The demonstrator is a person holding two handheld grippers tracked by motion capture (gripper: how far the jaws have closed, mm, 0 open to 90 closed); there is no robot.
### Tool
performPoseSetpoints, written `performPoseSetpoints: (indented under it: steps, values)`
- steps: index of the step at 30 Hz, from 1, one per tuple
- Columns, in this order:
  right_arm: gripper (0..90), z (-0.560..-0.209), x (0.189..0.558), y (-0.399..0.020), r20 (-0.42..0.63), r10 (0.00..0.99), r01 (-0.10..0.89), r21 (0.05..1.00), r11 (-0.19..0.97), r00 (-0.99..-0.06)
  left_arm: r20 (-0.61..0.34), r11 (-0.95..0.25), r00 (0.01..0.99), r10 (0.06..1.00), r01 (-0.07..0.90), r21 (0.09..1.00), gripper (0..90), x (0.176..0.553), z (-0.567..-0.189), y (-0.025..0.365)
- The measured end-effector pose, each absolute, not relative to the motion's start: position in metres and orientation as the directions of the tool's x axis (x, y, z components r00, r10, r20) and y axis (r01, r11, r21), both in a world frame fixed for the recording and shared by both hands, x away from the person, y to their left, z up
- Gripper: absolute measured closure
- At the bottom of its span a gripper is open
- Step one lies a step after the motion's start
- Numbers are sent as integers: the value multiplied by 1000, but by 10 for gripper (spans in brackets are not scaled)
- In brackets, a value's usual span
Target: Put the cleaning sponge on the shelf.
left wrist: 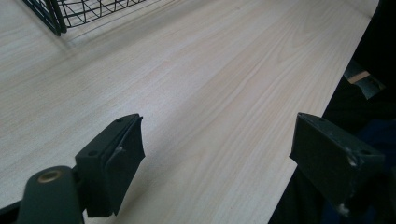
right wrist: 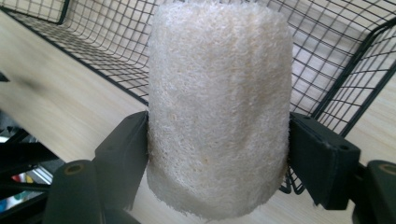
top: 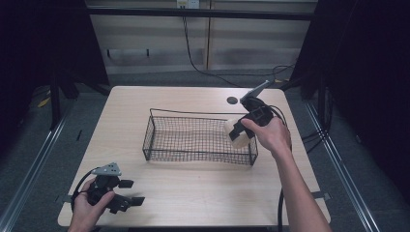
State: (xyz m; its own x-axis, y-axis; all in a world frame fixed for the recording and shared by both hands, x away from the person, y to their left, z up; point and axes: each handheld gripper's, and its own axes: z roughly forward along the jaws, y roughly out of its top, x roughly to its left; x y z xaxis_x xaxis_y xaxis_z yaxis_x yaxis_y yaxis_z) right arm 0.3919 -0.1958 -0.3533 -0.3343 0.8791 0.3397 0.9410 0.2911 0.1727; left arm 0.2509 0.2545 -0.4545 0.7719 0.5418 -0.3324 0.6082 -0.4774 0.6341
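One loofah sponge (right wrist: 218,112), clamped between the right gripper (top: 240,131)'s jaws, hangs over the wire basket (top: 198,155)'s right end, not yet dropped in. Left gripper (top: 131,192) rests wide open, holding nothing, at the table (top: 203,193)'s near corner.

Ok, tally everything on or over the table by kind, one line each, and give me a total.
Loofah sponge, pale and fibrous, clamped in the right hand-held gripper: 1
Black wire basket: 1
Hand-held grippers, the right one and the left hand-held gripper with its jaws wide apart: 2
Total: 4
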Motion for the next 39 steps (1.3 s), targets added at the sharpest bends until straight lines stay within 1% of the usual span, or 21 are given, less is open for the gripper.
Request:
performPoseSetpoints:
  steps: [8,12,21,24,25,38,39]
  values:
    - [250,-363,395,-196,334,887,946,169,277,-320,-332,-479,771,543,609,632,167,251,-455,254]
    - [250,-369,396,-197,340,893,954,164,252,-294,-334,-473,769,544,611,635,167,251,-454,255]
    - [251,-375,398,-195,302,919,965,150,216,-252,-331,-480,772,543,609,631,168,251,-455,254]
    - [250,-380,399,-194,302,925,971,138,197,-231,-332,-482,772,542,609,630,168,251,-455,254]
    - [250,-381,400,-193,297,932,976,126,177,-208,-334,-484,772,541,610,628,168,251,-455,254]
    - [251,-393,400,-191,279,947,984,123,131,-161,-329,-485,772,544,609,627,169,251,-455,254]
    - [251,-396,400,-191,280,949,987,110,114,-141,-329,-487,772,544,609,626,169,251,-455,254]
